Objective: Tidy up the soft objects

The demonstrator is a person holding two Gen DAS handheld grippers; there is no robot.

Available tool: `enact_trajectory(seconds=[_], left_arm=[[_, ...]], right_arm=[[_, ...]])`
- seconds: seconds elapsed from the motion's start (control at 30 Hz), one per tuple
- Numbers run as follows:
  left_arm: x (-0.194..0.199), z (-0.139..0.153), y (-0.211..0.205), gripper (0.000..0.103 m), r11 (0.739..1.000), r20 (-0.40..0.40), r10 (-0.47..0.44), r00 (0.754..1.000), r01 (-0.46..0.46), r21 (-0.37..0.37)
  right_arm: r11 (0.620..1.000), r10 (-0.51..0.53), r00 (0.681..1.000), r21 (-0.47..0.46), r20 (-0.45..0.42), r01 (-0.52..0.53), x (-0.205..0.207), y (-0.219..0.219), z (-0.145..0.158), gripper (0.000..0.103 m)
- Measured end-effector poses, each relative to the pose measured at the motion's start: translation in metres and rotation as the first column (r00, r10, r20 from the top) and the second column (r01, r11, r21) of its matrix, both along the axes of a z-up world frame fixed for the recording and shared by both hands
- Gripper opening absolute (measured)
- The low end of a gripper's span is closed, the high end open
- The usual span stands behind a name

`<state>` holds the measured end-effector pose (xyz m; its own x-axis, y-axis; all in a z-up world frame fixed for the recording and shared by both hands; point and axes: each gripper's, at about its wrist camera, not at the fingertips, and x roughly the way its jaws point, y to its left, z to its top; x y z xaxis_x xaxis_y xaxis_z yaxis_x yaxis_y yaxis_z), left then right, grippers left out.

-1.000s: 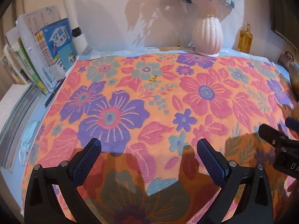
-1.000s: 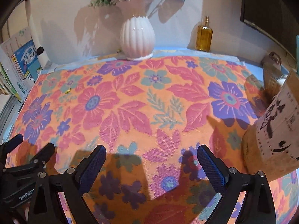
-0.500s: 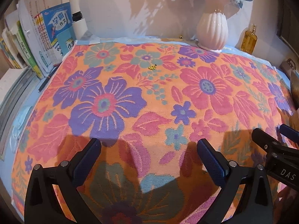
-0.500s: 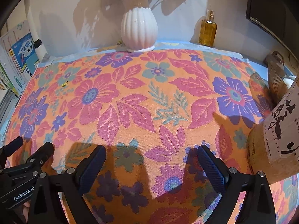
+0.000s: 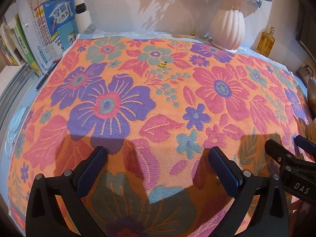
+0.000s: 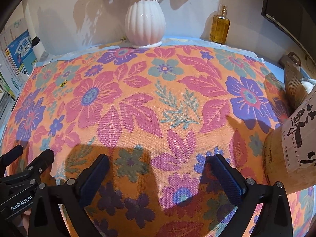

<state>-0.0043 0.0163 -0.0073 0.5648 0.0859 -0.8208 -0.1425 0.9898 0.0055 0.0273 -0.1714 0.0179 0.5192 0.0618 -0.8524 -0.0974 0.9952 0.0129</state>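
- floral cloth [image 5: 162, 102] spread flat over the table [image 6: 272, 63], orange ground with pink/purple flowers; covers nearly the whole top, far edge running along just in front of the white ribbed vase [image 6: 145, 25]
- left gripper [image 5: 158, 167] spread wide, nothing between the jaws, hanging over the near part of the cloth; whether the tips touch the fabric can't be told
- right gripper [image 6: 158, 169] jaws opening, nothing between them, also over the near part, just beside the left one
- cloth orientation: long axis looks to run side to side across the table, but the near edge is hidden under the grippers, so not sure; lies flat, no fold visible
- risk: vase base sits at or on the far edge of the cloth (can't tell which); pulling the cloth could tip it, flowers make it top-heavy
- risk: amber bottle [image 6: 219, 26] stands beyond the far edge; a lifted fold could sweep it
- risk: brown jar with paper label [image 6: 290, 148] sits on the cloth's right side, likely pins it; a fold would drag or topple it
- risk: small cluster of yellow beads [image 5: 162, 64] loose on the cloth would roll off when it's lifted
- books [image 5: 47, 31] at left, clear of the cloth
- risk: flat thin fabric, pinch may slip or grab one layer only
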Motion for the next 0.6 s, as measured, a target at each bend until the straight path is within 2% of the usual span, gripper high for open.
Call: enact_trajectory(seconds=[0.6], left_arm=[[0.0018,-0.0005,-0.0005,0.103,1.000,-0.003,-0.018,1.000,0.018,0.003]], right_arm=[[1.000,-0.013,1.000,-0.021,0.002,0.013,0.0009,0.0019,-0.0004,0.103]])
